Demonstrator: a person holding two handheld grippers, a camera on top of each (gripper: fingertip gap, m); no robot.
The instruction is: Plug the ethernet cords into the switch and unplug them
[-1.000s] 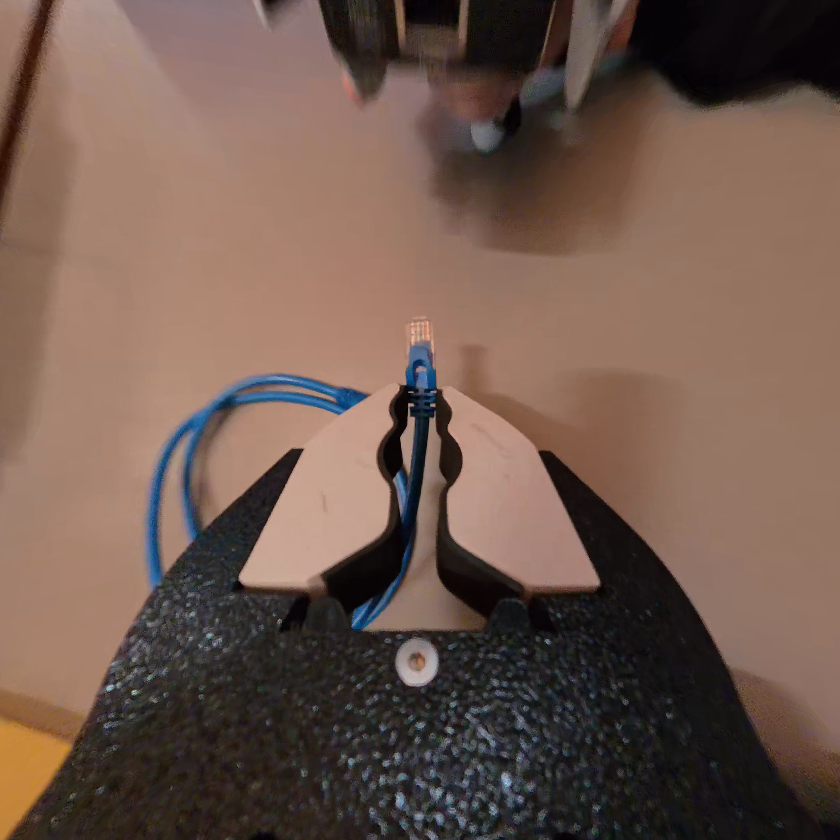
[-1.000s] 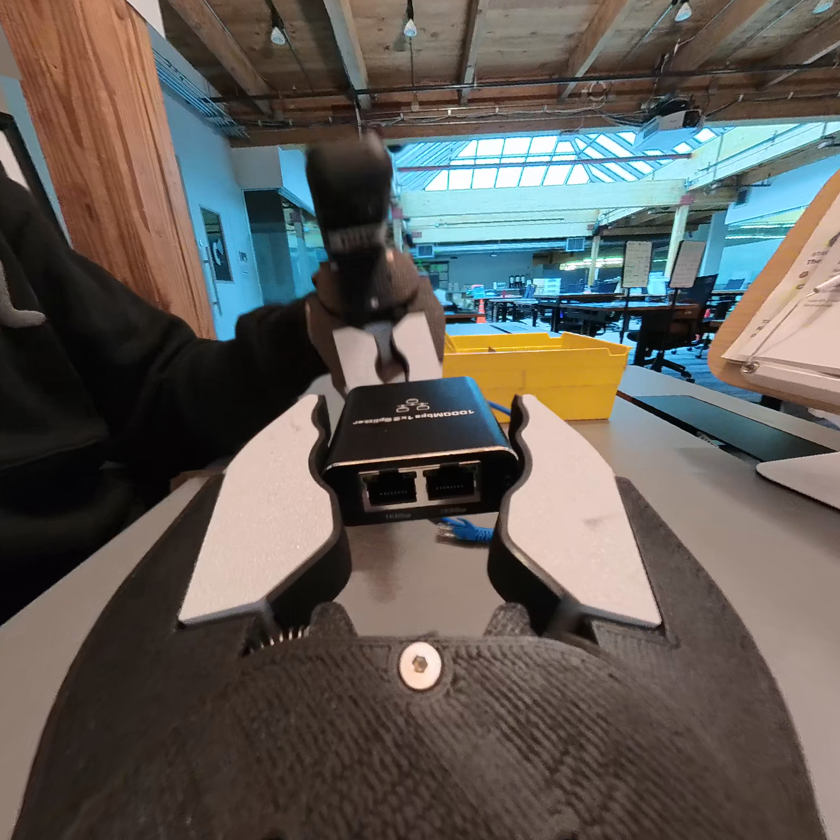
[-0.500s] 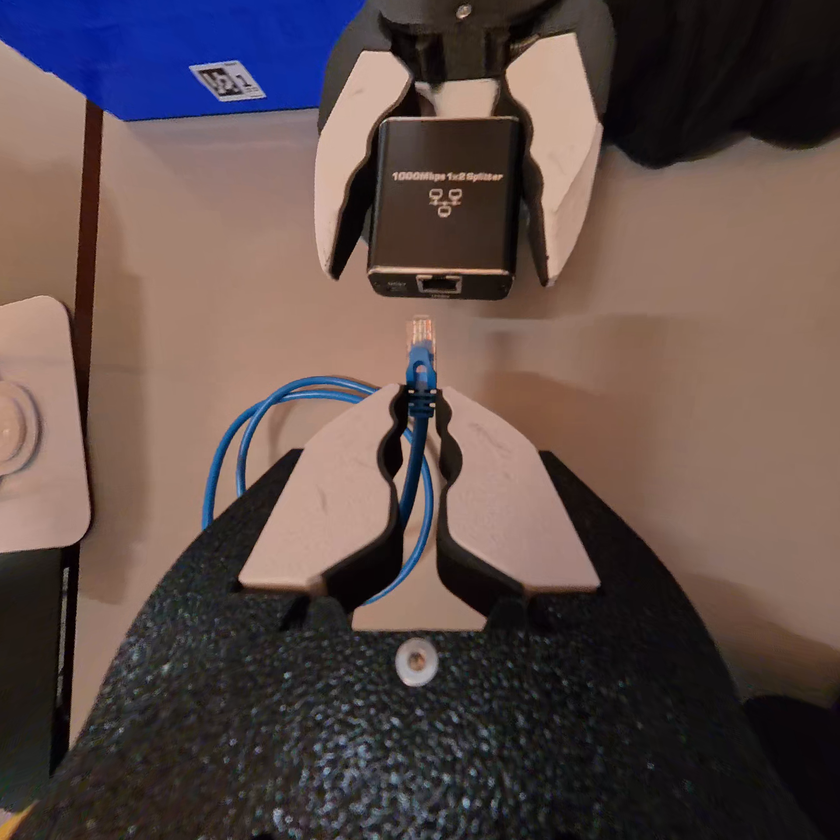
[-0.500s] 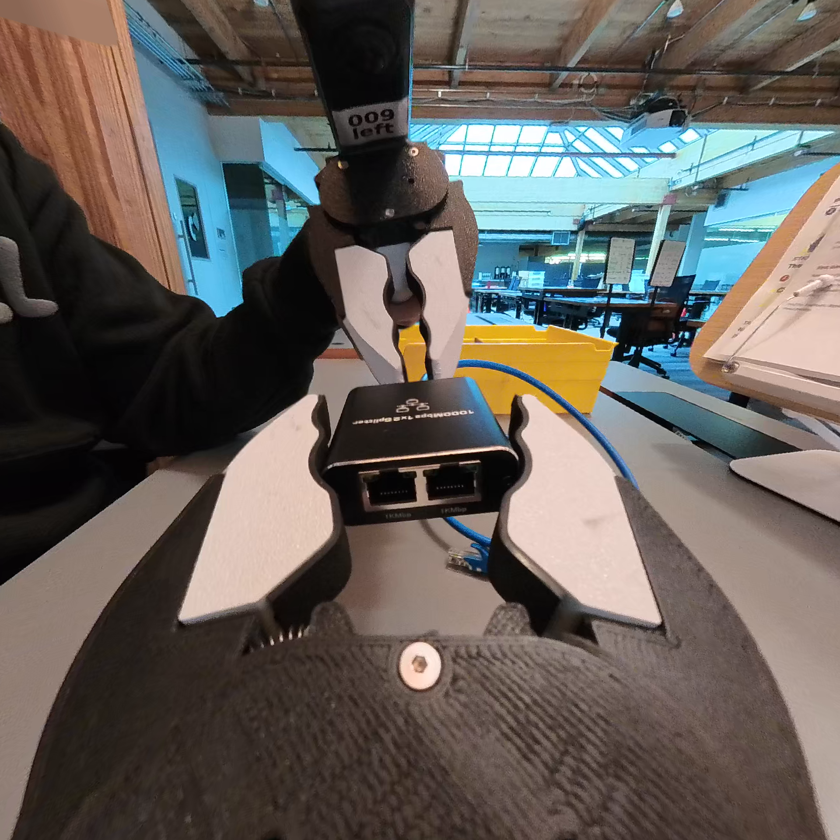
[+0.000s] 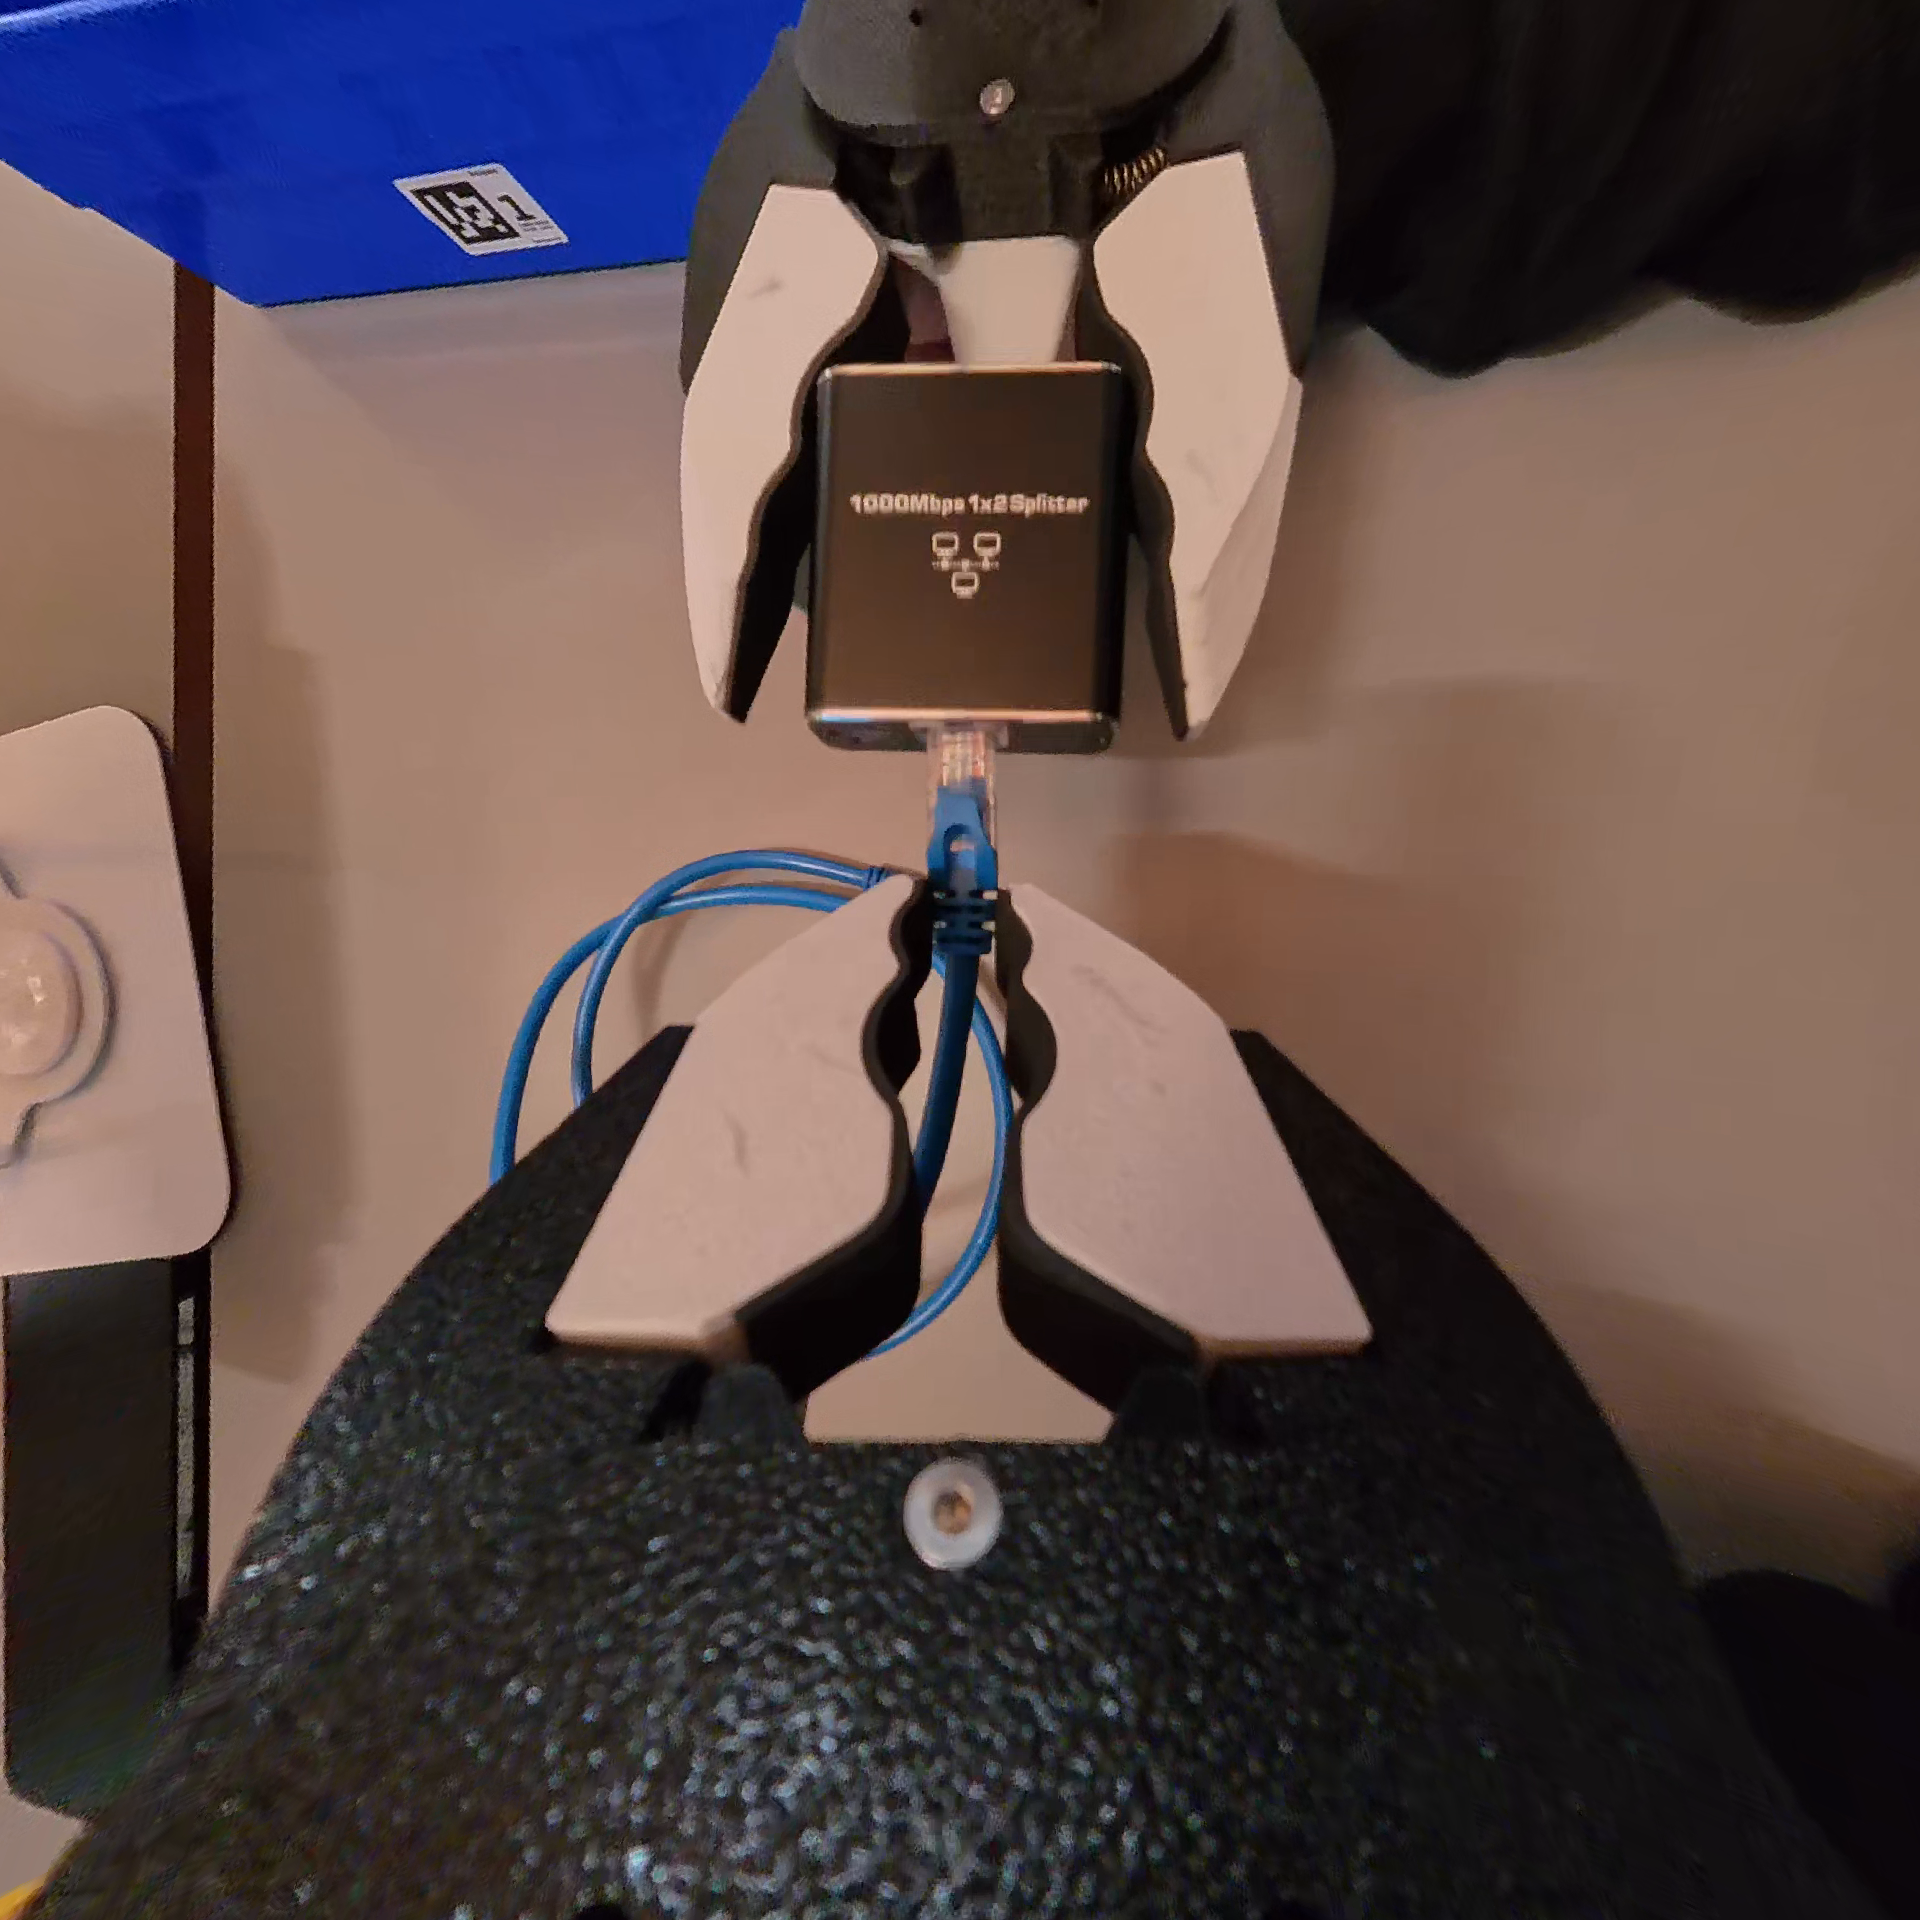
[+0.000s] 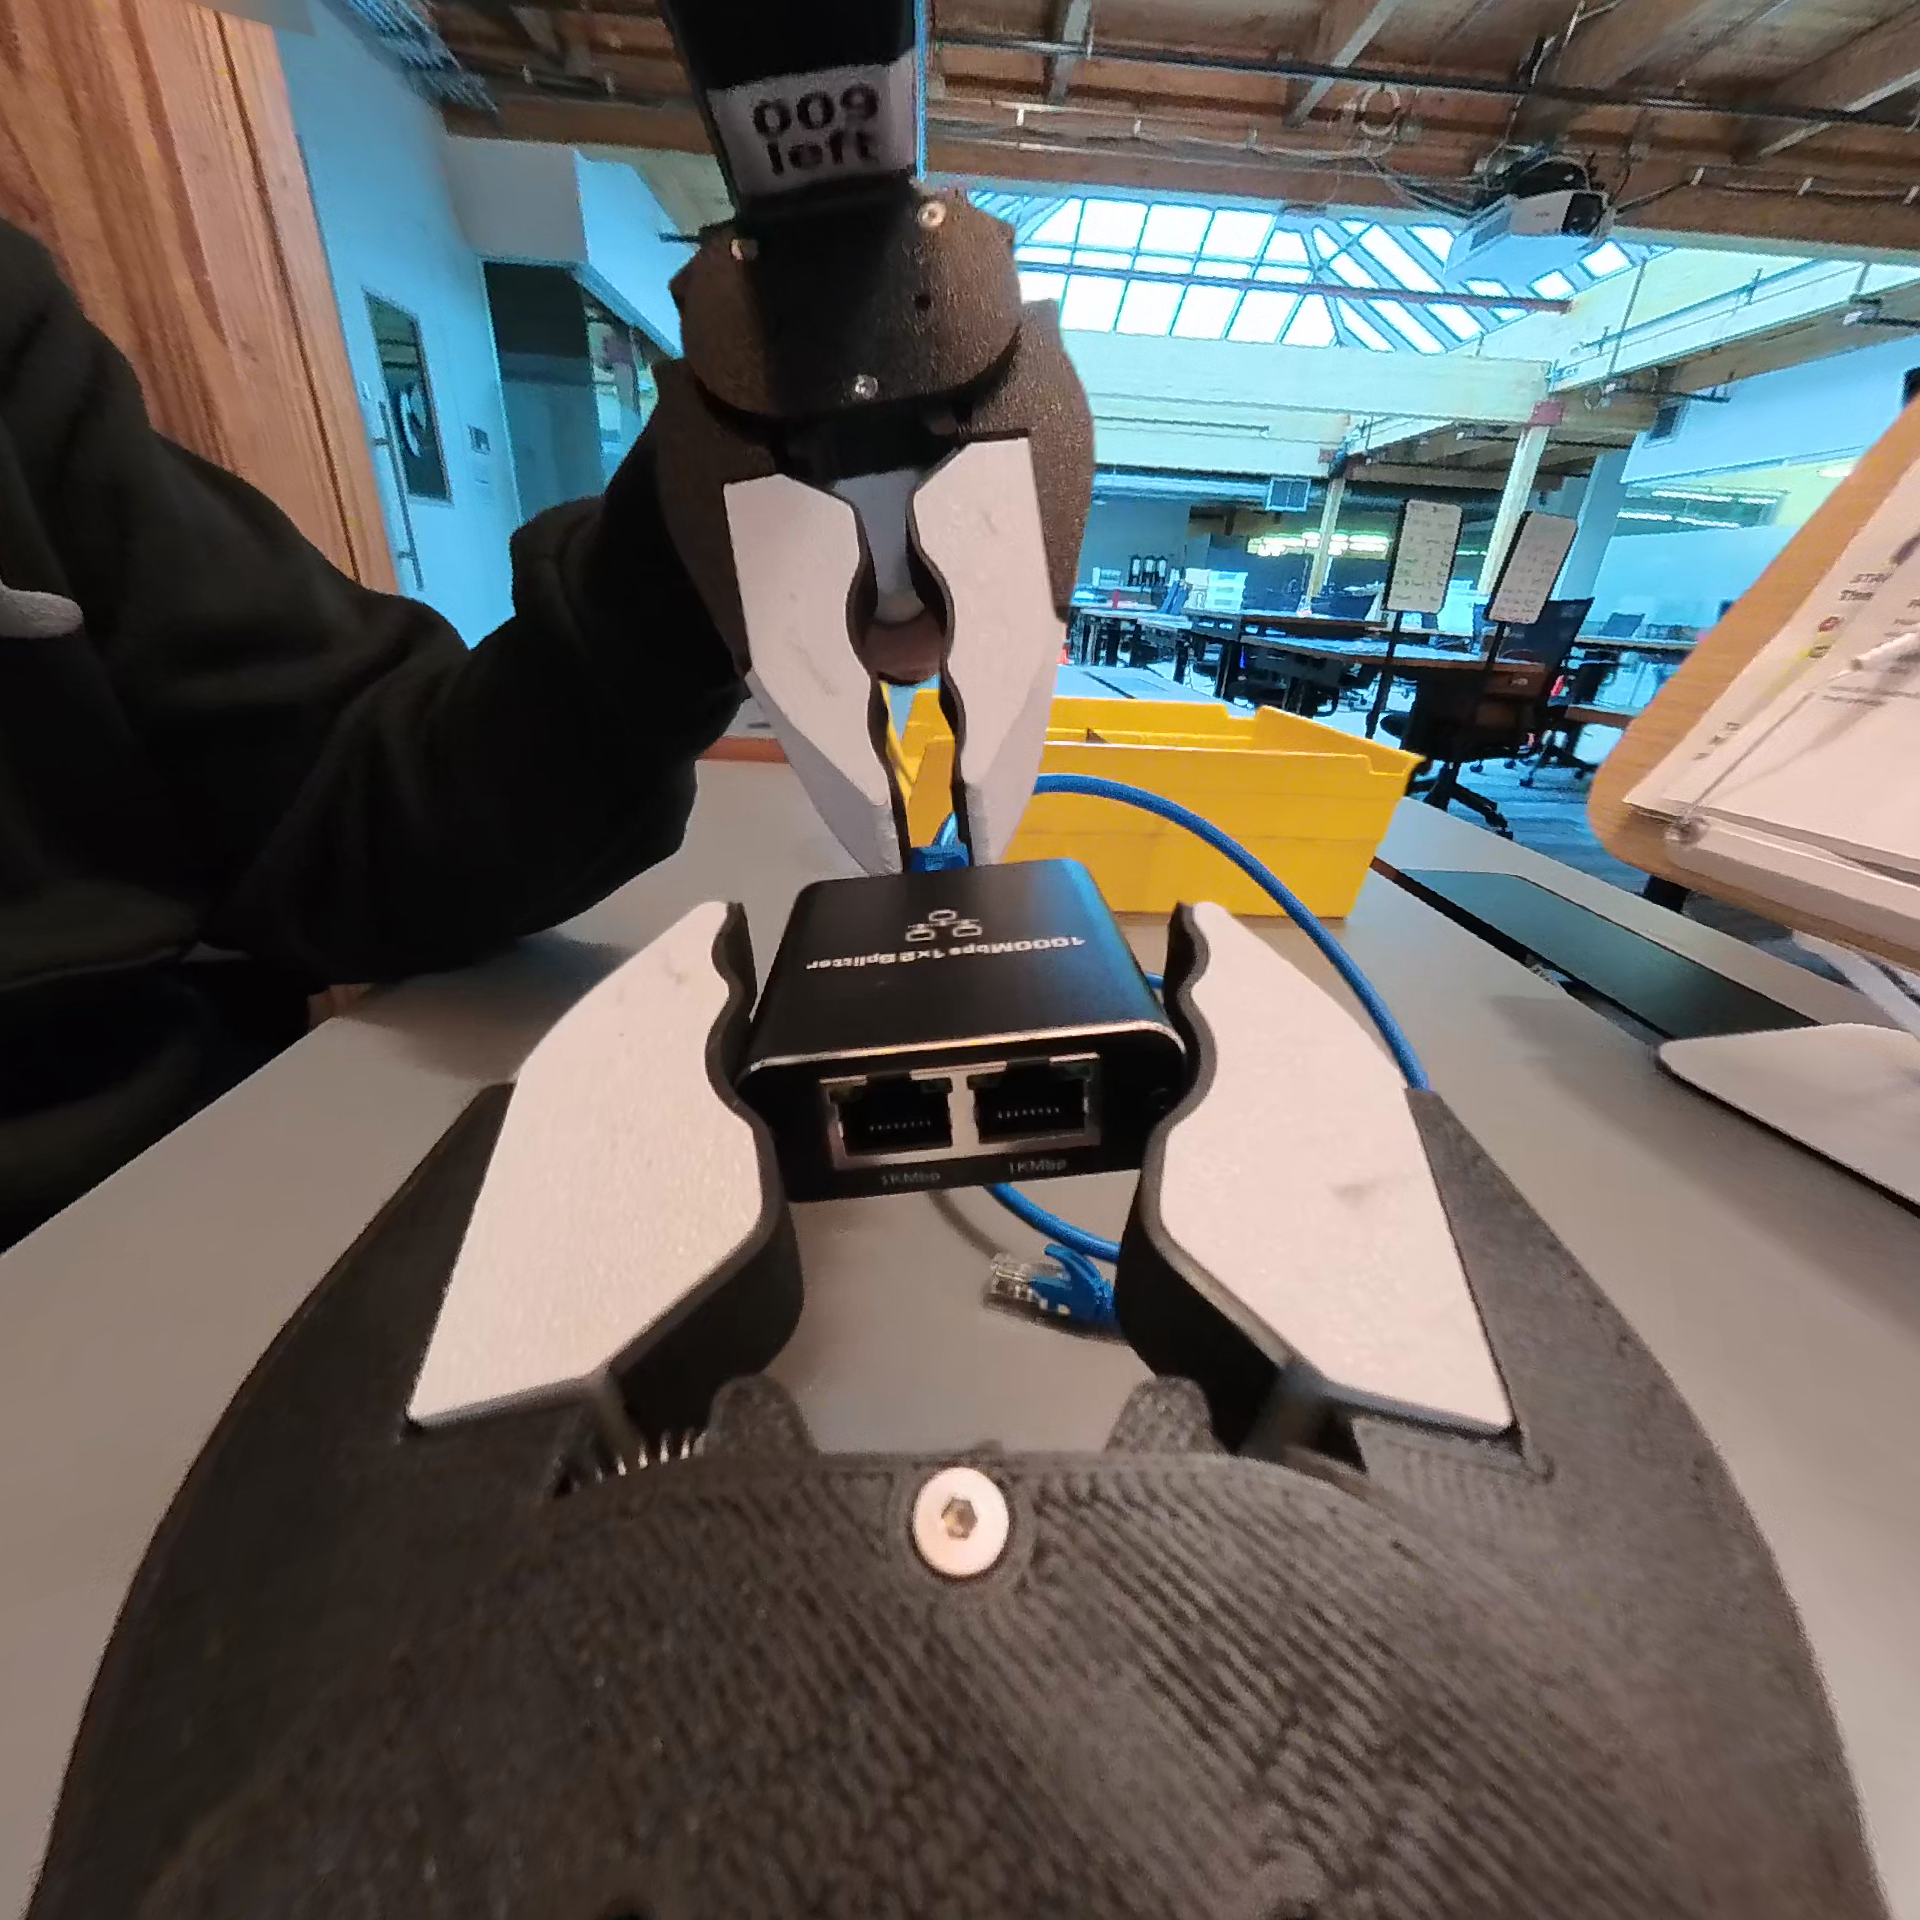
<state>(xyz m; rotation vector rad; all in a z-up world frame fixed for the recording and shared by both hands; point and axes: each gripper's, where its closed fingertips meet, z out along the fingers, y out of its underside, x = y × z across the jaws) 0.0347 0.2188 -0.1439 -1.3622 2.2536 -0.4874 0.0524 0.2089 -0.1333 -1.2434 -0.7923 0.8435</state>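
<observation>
Your left tongs [image 5: 961, 902] are clamped on the ribbed boot of the thin blue ethernet cord [image 5: 951, 1081], which runs back between the two pale fingers [image 5: 790, 1122] and loops out to the left over the beige surface [image 5: 1507, 935]; the cord's clear plastic plug [image 5: 964, 764] stands straight ahead of the tips, its front end at the mouth of the single port on the near face of the small black metal switch box [image 5: 966, 551], though how deep it sits cannot be told; your right tongs [image 5: 961, 717] are closed on the two long sides of that box, holding it above the surface in line with the plug.

In the right wrist view, the right tongs [image 6: 961, 935] grip the switch box [image 6: 956, 997] level, with two vacant ports facing the camera; beneath it, the cord's other clear plug [image 6: 1023, 1280] lies loose on the grey surface [image 6: 260, 1195], just beside the right-hand finger; beyond the box, the left tongs [image 6: 935, 857] point down at its far face, the cord [image 6: 1247, 873] arching away to the right; farther back, an open yellow plastic bin [image 6: 1195, 821] sits on the surface.

In the left wrist view, a blue bin [image 5: 364, 135] bearing a white sticker lies past the right tongs at the far edge.
</observation>
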